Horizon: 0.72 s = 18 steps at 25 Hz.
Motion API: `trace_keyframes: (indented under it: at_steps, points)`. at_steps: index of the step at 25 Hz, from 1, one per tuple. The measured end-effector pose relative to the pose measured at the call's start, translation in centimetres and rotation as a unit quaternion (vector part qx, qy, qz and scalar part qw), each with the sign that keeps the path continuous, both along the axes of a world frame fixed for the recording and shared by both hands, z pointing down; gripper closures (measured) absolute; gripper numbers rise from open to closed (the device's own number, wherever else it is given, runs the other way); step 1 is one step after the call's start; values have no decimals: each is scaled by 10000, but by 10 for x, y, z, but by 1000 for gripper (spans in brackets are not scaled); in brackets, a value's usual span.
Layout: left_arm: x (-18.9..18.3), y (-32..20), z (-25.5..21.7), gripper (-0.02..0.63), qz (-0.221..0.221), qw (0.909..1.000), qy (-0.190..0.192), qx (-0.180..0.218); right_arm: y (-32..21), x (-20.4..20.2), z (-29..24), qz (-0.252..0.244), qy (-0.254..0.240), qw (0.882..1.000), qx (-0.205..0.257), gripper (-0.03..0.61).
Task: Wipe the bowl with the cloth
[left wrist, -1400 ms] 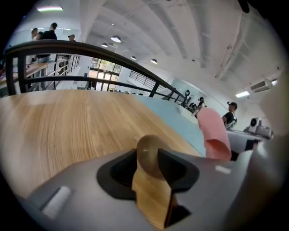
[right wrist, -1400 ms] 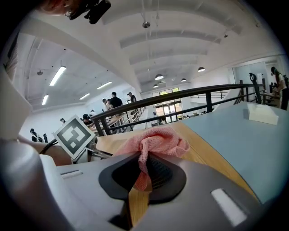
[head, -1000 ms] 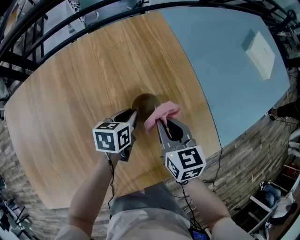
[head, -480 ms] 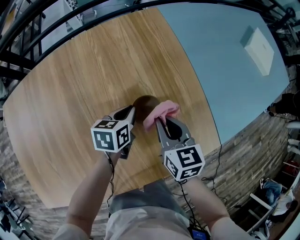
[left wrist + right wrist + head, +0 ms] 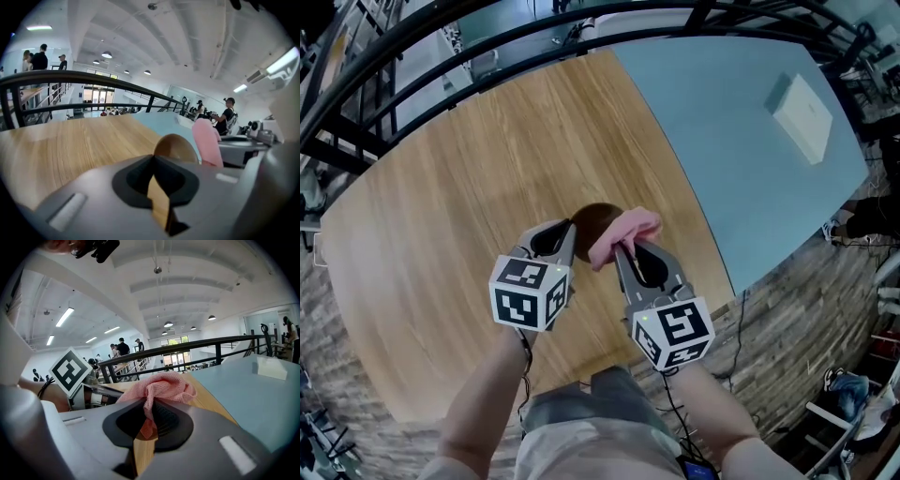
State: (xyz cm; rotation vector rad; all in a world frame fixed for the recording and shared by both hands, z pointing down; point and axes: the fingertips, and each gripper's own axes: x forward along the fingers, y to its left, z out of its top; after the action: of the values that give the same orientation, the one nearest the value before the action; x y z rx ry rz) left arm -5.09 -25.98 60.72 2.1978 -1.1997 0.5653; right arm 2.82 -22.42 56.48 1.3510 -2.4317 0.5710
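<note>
A small brown wooden bowl (image 5: 592,217) sits on the wooden table (image 5: 441,216), right in front of both grippers. My left gripper (image 5: 567,231) is at the bowl's left rim, its jaws closed together on that edge. In the left gripper view the bowl (image 5: 176,146) rises straight from the jaw tips of the left gripper (image 5: 152,158). My right gripper (image 5: 620,247) is shut on a pink mesh cloth (image 5: 628,228), which hangs bunched over the bowl's right side. The right gripper view shows the cloth (image 5: 161,385) pinched in the jaws of the right gripper (image 5: 145,403).
To the right of the wooden table lies a pale blue surface (image 5: 741,122) with a white box (image 5: 802,117) on it. A black railing (image 5: 412,56) curves round the far side. People stand in the background hall.
The left jaws have closed at the bowl's rim. Both grippers and the cloth sit slightly closer in over the bowl than before.
</note>
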Motion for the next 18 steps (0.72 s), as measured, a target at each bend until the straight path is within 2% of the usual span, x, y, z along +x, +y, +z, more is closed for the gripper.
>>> trace_keyframes:
  at_steps: [7, 11, 18]
  points:
    - [-11, 24, -77, 607, 102, 9972, -271, 683, 20, -15, -63, -276, 143, 9983, 497, 543]
    - [-14, 47, -120, 607, 174, 9928, -460, 1094, 38, -28, -97, -516, 130, 9967, 606, 543]
    - [-11, 83, -183, 607, 463, 9761, -1063, 1836, 63, -48, -146, -868, 531, 9900, 981, 543]
